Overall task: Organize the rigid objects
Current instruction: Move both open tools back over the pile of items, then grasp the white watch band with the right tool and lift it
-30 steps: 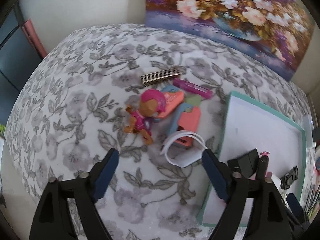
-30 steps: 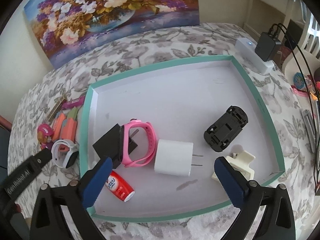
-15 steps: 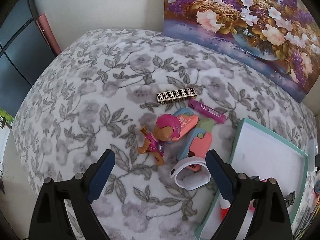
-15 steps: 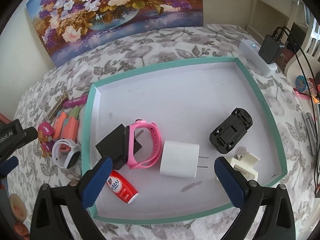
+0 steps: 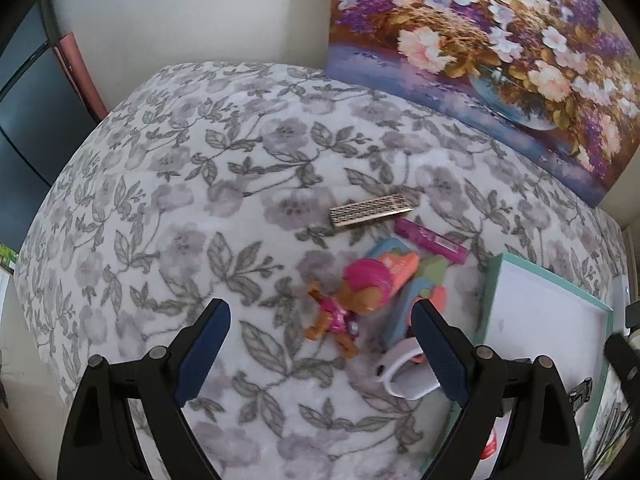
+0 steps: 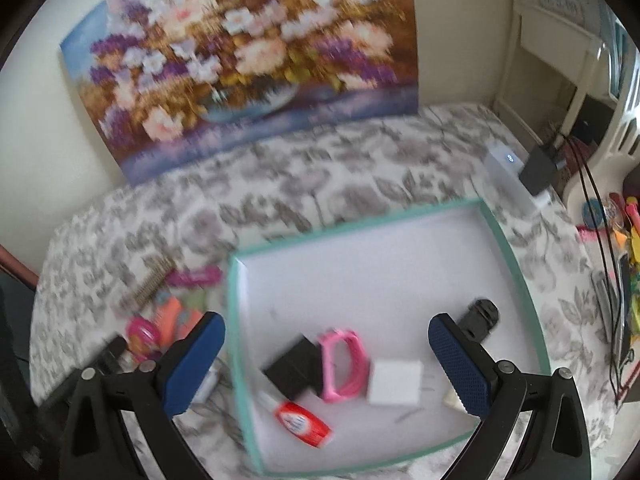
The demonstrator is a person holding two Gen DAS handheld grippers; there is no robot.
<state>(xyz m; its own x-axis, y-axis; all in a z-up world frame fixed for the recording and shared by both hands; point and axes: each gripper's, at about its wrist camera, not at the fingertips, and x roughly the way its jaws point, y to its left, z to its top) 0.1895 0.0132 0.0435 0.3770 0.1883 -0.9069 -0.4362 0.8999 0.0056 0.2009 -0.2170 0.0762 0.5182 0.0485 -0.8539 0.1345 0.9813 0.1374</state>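
Observation:
My left gripper (image 5: 320,344) is open and empty above the floral cloth, with a pink toy pup (image 5: 352,300) between its fingers. Beside the pup lie a white watch (image 5: 404,376), orange and blue blocks (image 5: 404,272), a magenta tube (image 5: 432,238) and a patterned metal bar (image 5: 370,210). My right gripper (image 6: 326,356) is open and empty above the teal-rimmed white tray (image 6: 516,264). The tray holds a black adapter (image 6: 294,368), a pink watch band (image 6: 344,364), a white charger (image 6: 396,384), a red tube (image 6: 304,422) and a black toy car (image 6: 480,316).
A flower painting (image 5: 500,52) leans on the wall behind the bed. A white device with a black plug (image 6: 520,172) sits past the tray's far right corner. Cables and small clutter (image 6: 616,280) lie at the right edge. The tray's left rim (image 5: 492,292) shows in the left wrist view.
Both grippers have pulled back and risen. In the left wrist view the toys now sit lower and to the right. In the right wrist view the tray has dropped lower in frame. Nothing was picked up.

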